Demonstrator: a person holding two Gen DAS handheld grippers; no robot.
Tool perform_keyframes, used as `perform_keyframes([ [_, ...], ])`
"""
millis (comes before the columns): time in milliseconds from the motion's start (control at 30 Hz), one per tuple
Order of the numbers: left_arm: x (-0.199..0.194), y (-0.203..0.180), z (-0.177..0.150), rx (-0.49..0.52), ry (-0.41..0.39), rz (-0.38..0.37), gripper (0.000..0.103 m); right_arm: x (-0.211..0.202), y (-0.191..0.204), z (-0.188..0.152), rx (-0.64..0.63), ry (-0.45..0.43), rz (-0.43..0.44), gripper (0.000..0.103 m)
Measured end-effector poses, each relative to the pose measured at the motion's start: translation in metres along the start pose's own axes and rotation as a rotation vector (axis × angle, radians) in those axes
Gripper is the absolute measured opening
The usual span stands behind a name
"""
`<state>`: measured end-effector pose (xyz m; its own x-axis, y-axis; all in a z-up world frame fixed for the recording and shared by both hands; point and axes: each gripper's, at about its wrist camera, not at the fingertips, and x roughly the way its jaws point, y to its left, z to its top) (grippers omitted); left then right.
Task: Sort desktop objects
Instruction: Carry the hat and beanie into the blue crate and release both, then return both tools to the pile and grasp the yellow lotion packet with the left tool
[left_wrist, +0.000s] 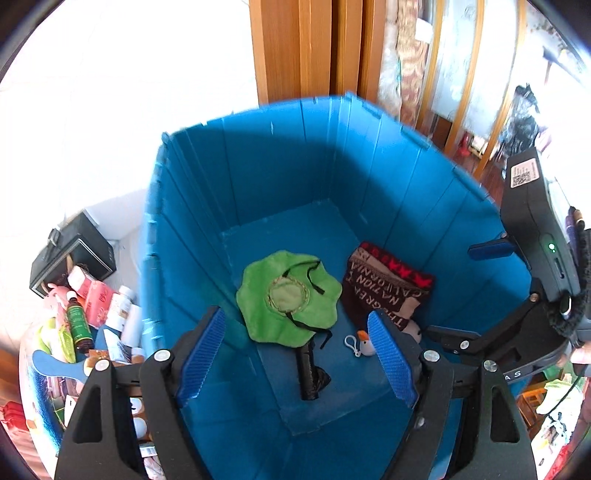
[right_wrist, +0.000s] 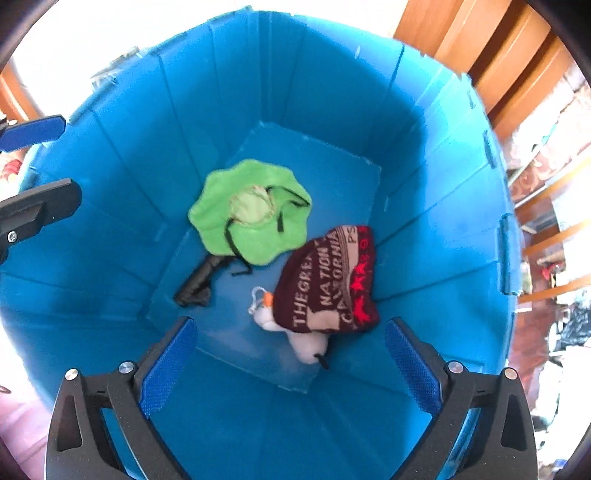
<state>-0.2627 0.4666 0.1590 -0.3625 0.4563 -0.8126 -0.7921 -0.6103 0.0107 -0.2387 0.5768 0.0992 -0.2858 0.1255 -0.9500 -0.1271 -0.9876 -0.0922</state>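
Observation:
A deep blue bin fills both views. On its floor lie a green floppy hat, a dark red knit beanie with lettering, a small white plush keyring partly under the beanie, and a black rolled item. My left gripper hangs above the bin, open, with nothing between its blue pads. My right gripper also stands wide open and empty above the beanie, and it shows at the right edge in the left wrist view.
Left of the bin lies a heap of bottles, cartons and packets beside a black box. A wooden door frame stands behind the bin. A hand in a dark cuff holds the right gripper. Shelves stand at the right.

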Motion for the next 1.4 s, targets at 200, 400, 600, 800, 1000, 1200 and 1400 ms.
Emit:
perform_keyframes([
  [200,-0.047,0.026,-0.024,-0.036,-0.121,0.040,0.079,-0.036,0.031,-0.003,0.018,-0.127,0.043,0.103],
  [400,-0.088,0.066,-0.062,-0.108,-0.253,0.141,0.079,-0.062,0.071,-0.007,0.023,-0.268,0.097,0.103],
  [600,-0.112,0.123,-0.112,-0.235,-0.348,0.270,0.079,-0.083,0.124,-0.013,0.040,-0.454,0.123,0.103],
  [800,-0.117,0.192,-0.177,-0.409,-0.384,0.296,0.079,-0.094,0.186,-0.022,0.017,-0.647,0.191,0.103],
  [1000,-0.111,0.232,-0.259,-0.494,-0.356,0.443,0.079,-0.093,0.258,-0.034,-0.070,-0.805,0.221,0.103],
  [1200,-0.106,0.269,-0.351,-0.657,-0.278,0.495,0.079,-0.079,0.324,-0.042,-0.201,-0.869,0.325,0.103],
  [1400,-0.088,0.269,-0.415,-0.692,-0.181,0.455,0.079,-0.027,0.375,-0.040,-0.277,-0.741,0.330,0.103],
])
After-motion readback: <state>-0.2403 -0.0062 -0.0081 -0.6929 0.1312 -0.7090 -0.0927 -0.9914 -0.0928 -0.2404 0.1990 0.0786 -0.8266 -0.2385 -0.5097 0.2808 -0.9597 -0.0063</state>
